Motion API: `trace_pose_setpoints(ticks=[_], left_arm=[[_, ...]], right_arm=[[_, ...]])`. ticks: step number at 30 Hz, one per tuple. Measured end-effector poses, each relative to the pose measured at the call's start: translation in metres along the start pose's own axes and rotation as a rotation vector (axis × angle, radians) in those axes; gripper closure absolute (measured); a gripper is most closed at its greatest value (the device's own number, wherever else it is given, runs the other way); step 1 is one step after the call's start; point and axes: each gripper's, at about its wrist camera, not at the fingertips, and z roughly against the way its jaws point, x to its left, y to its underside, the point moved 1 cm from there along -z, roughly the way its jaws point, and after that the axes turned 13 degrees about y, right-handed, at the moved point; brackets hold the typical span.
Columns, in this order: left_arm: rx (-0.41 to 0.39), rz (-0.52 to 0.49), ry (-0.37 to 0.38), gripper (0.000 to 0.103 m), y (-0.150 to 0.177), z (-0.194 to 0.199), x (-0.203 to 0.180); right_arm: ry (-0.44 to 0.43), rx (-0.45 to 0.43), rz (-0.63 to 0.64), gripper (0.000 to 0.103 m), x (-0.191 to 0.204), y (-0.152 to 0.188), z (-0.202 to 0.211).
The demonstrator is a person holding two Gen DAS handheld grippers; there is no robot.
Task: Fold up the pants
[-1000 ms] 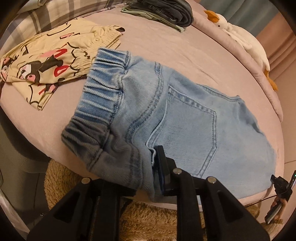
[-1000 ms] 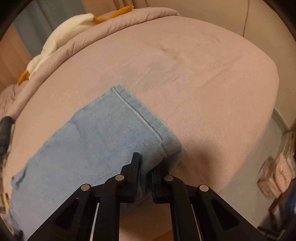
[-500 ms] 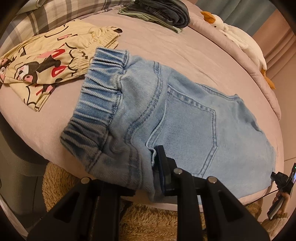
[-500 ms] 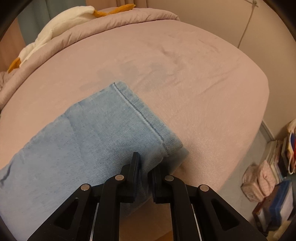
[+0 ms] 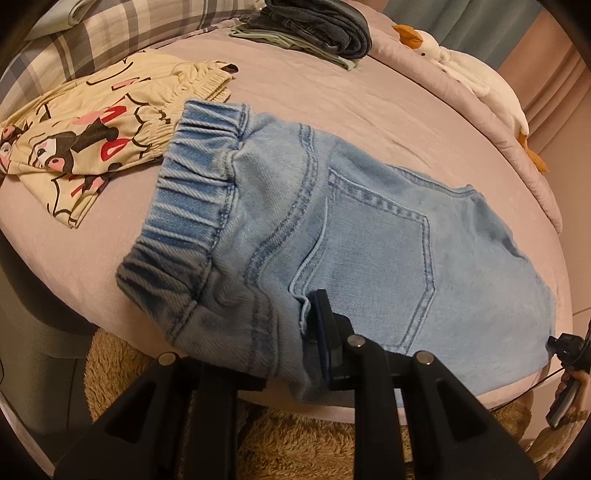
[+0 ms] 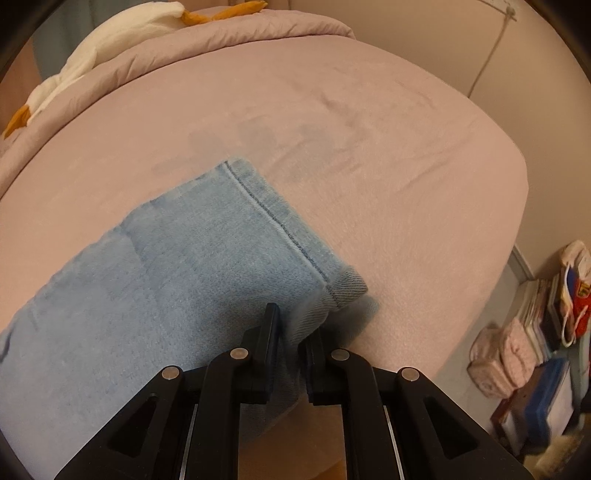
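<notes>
A big bed (image 5: 325, 99) with a pink sheet fills most of the room. The blue jeans (image 5: 369, 236) lie flat along its near edge, folded leg on leg. The stretchy waistband points to the left end of the bed and the back pocket faces up. The leg hem (image 6: 280, 229) lies toward the right end, well in from the right edge.

At the far edge of the bed a rolled pink blanket (image 6: 207, 48) runs along. A white toy goose (image 5: 476, 77) with orange feet lies on it. Yellow pants (image 5: 85, 144) with cartoon pictures lie at the left end, with their waistband just beside the jeans' waistband. A pile of dark folded clothes (image 5: 317, 26) sits near the far left corner, next to a checked pillow (image 5: 122, 40).

A fluffy tan rug (image 5: 295, 439) is on the floor under the near edge.

The left tongs (image 5: 295, 354) are clamped on the near edge of the jeans, just below the waistband. One black finger shows and the other is hidden under the cloth. The right tongs (image 6: 291, 332) are pinched on the near corner of the leg hem, with a fold of blue cloth squeezed between the two black fingers.
</notes>
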Motion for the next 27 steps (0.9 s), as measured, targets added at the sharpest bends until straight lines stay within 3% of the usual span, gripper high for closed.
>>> trace_pose_setpoints(ticks=[27], left_arm=[[0.005,0.009,0.007,0.081,-0.0023,-0.0032,0.0012]], right_arm=[[0.004,-0.004,0.002,0.095,0.0007,0.0005,-0.0017]])
